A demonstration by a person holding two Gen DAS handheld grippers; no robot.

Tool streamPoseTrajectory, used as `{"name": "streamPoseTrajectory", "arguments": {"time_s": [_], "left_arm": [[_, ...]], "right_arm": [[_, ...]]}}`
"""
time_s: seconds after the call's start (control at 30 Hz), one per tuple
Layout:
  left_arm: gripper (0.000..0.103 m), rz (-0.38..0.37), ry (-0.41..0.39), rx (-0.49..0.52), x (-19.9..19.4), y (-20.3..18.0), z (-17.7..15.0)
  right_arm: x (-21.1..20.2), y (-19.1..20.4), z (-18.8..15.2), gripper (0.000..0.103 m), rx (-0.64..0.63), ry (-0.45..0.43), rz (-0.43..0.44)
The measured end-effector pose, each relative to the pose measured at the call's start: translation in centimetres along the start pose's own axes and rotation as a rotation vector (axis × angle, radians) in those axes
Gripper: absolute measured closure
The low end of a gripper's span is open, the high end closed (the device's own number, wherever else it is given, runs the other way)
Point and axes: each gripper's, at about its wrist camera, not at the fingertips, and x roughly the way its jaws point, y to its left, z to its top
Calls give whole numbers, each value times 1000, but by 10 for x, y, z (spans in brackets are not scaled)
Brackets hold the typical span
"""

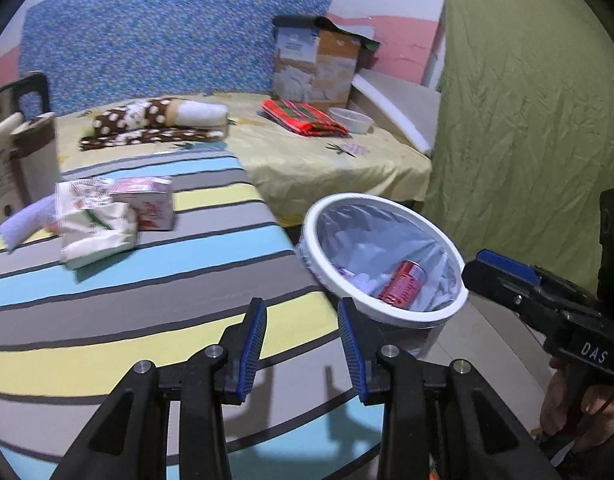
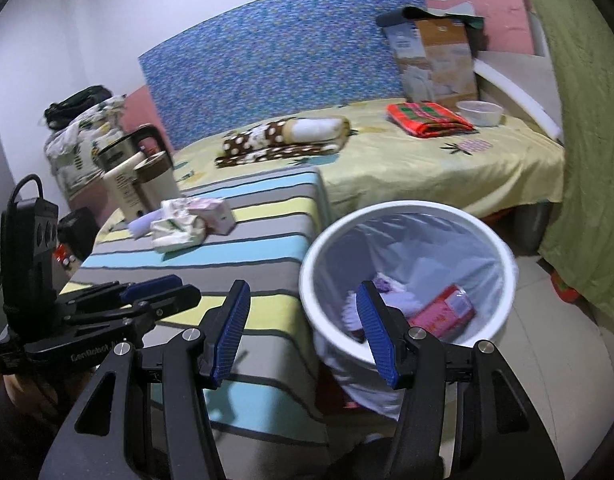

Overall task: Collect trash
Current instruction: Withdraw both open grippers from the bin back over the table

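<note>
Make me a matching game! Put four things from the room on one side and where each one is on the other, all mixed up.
Things:
1. red can
2. pink carton
3. clear plastic bowl
4. left tool

Places:
A. on the yellow sheet, beside the folded red cloth
B. inside the white trash bin
C. open above the striped cover's near edge
D. on the striped cover, next to crumpled wrappers

Pairs: 1-B, 2-D, 3-A, 4-C
</note>
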Motion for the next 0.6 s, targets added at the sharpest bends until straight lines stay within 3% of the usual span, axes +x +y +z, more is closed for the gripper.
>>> {"name": "streamPoseTrajectory", "arguments": {"time_s": [0.6], "left_arm": [[66, 143, -66, -120, -49, 71, -15]], "right_arm": [[23, 55, 4, 46, -71, 34, 125]]}}
